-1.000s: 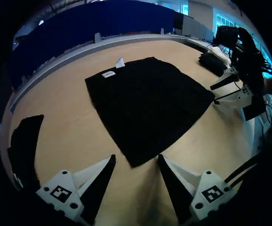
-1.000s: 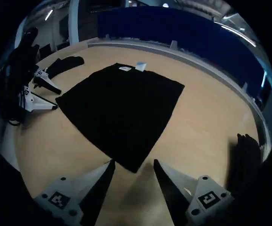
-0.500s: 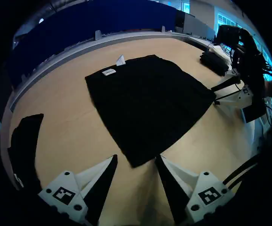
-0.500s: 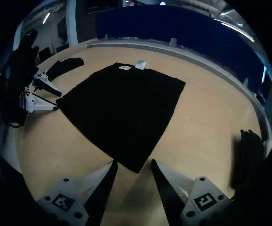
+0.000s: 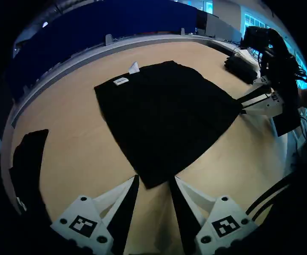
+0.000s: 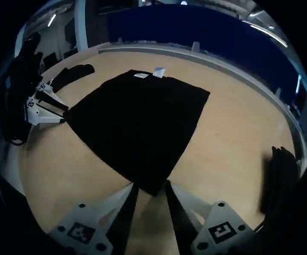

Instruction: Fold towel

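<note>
The left gripper (image 5: 154, 178) and right gripper (image 6: 151, 184) each set narrow jaws astride a corner of the black towel (image 5: 166, 114), apparently not yet pinching. It lies flat on the worktop (image 5: 77, 140). It looks soft and limp, so the corners seem the best hold.

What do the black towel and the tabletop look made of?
Towel: soft cloth, matte black; it lies limp and flat, with a white label near one edge. Tabletop: pale wood-look surface, probably laminate or veneer, smooth with a slight sheen.
</note>
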Demonstrator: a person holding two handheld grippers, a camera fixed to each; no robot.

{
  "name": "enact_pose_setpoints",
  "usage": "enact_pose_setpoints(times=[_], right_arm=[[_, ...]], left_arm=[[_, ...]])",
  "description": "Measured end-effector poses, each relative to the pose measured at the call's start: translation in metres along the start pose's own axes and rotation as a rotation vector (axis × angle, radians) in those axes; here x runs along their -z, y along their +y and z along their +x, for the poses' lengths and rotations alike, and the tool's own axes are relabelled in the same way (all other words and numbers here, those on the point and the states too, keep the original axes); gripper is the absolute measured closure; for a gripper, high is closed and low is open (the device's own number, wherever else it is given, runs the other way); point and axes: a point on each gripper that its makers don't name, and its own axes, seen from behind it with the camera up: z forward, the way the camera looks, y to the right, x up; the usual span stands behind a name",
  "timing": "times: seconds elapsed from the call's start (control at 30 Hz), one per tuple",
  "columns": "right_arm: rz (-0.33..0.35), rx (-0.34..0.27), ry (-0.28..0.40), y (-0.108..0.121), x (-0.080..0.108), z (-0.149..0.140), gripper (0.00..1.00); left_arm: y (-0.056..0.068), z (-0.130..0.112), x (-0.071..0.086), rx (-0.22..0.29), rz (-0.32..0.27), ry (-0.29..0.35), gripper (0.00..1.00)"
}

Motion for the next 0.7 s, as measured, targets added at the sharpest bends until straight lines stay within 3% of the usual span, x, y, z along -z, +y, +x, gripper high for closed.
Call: enact_pose_setpoints(times=[0.17, 0.4, 0.47, 0.7], right_arm=[[-0.004, -0.015, -0.006, 0.0033, -0.0001, 0.0003, 0.70], [-0.002, -0.004, -0.011, 0.0008, 0.0011, 0.0011, 0.76], [-0.001, -0.006, -0.014, 0.0000, 0.0009, 0.0006, 0.78], [0.021, -0.031, -0.011, -0.0028, 0.0011, 0.0041, 0.83]], left_arm=[[-0.0006, -0.0002, 0.0017, -0.001, -0.002, -0.005, 0.56], [-0.0007, -0.0003, 0.0028, 0.000, 0.004, -0.008, 0.69], [-0.0039, -0.0003, 0.0031, 0.006, 0.018, -0.008, 0.84], [-0.0062, 0.0005, 0.0035, 0.022, 0.034, -0.005, 0.90]])
